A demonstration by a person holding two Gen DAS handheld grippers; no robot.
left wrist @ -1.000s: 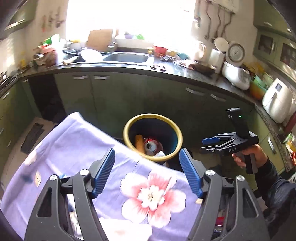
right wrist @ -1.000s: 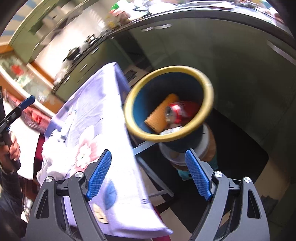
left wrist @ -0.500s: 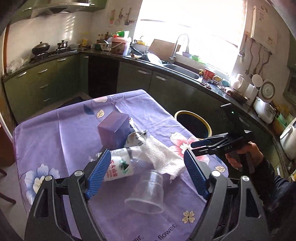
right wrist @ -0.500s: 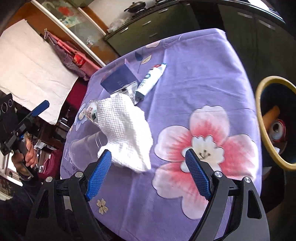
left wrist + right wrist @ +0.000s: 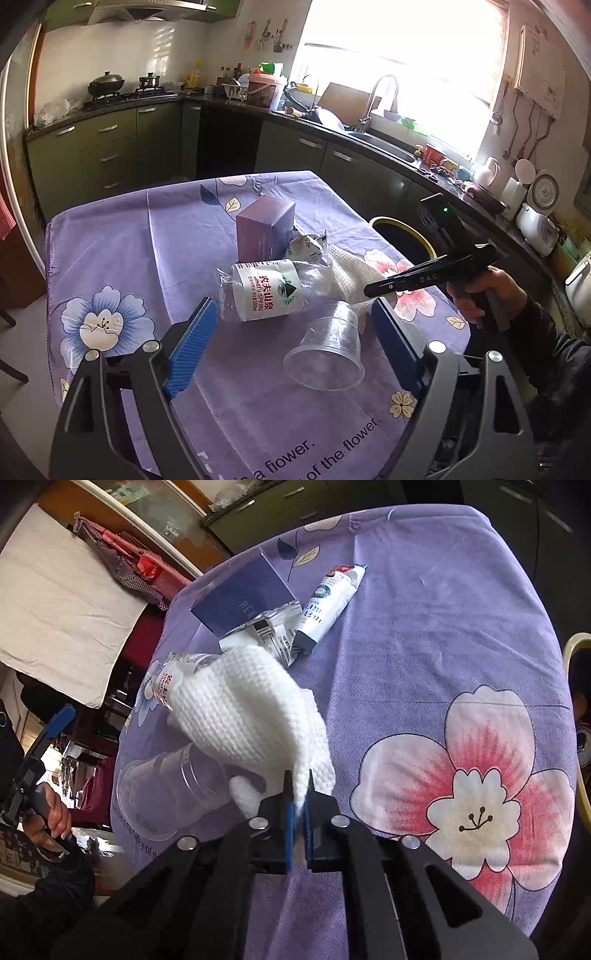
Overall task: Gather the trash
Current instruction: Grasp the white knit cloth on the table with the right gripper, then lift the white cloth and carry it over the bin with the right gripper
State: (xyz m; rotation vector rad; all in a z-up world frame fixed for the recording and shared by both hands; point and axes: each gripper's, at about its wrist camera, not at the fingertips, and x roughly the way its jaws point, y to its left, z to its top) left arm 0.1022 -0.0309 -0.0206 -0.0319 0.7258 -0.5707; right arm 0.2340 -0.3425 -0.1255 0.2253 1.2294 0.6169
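Note:
Trash lies on the purple flowered tablecloth [image 5: 155,240]: a crushed water bottle [image 5: 266,291], a clear plastic cup [image 5: 325,350] on its side, a purple box [image 5: 264,229], a crumpled wrapper [image 5: 306,245] and a white paper towel [image 5: 347,277]. My left gripper [image 5: 291,347] is open and empty, just short of the bottle and cup. My right gripper [image 5: 299,794] is shut on a corner of the white paper towel [image 5: 243,716], lifting it beside the cup [image 5: 170,790]. A white tube [image 5: 328,605] lies by the box [image 5: 243,598].
The yellow-rimmed trash bin [image 5: 406,232] stands past the table's far right edge, its rim at the right edge of the right wrist view [image 5: 576,646]. Green kitchen cabinets and a cluttered counter with a sink [image 5: 384,144] run behind.
Both grippers swung from the bin back over the table. The right gripper, open half a second ago, has closed on the paper towel's corner. The left gripper came closer to the bottle and cup.

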